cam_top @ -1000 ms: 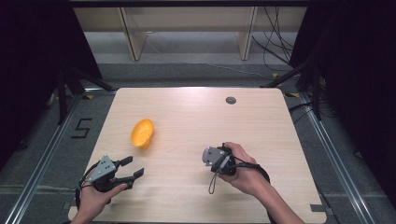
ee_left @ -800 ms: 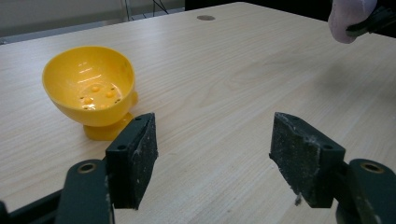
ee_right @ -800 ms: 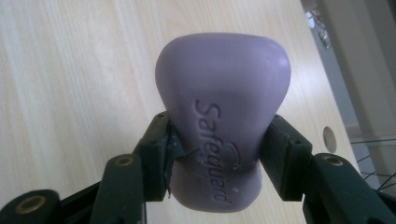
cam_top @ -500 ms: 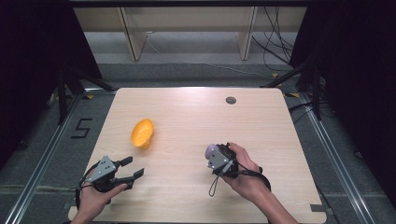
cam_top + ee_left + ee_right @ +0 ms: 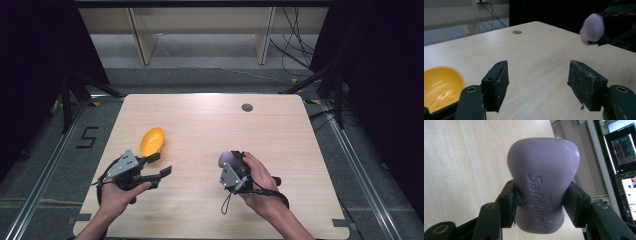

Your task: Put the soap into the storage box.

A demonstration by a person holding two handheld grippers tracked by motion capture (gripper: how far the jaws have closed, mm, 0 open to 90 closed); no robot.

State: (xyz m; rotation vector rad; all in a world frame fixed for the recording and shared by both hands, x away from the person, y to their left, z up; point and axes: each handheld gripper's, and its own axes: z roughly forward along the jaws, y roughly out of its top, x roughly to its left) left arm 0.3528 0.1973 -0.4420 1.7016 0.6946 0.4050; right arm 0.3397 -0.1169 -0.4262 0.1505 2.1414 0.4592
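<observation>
An orange-yellow oval object [image 5: 152, 141] lies on the left part of the wooden table [image 5: 200, 115]. My left gripper [image 5: 159, 164] hovers just in front of it, open, with nothing between its pads [image 5: 496, 82]. In the left gripper view the oval object [image 5: 440, 87] sits at the lower left, outside the left gripper [image 5: 537, 75]. A purple bar of soap [image 5: 541, 182], stamped "Safeguard", is clamped in my right gripper [image 5: 541, 197], which is shut on it. In the high view the soap [image 5: 224, 158] is held above the table's middle front by the right gripper [image 5: 228, 164].
A small round grommet hole [image 5: 247, 107] sits in the table's far right part. Shelf legs and cables stand on the floor beyond the far edge. The left gripper view also catches the soap [image 5: 593, 27] off to the right.
My left gripper has risen and moved forward, closer to the orange-yellow object. The right hand with the soap has stayed almost where it was.
</observation>
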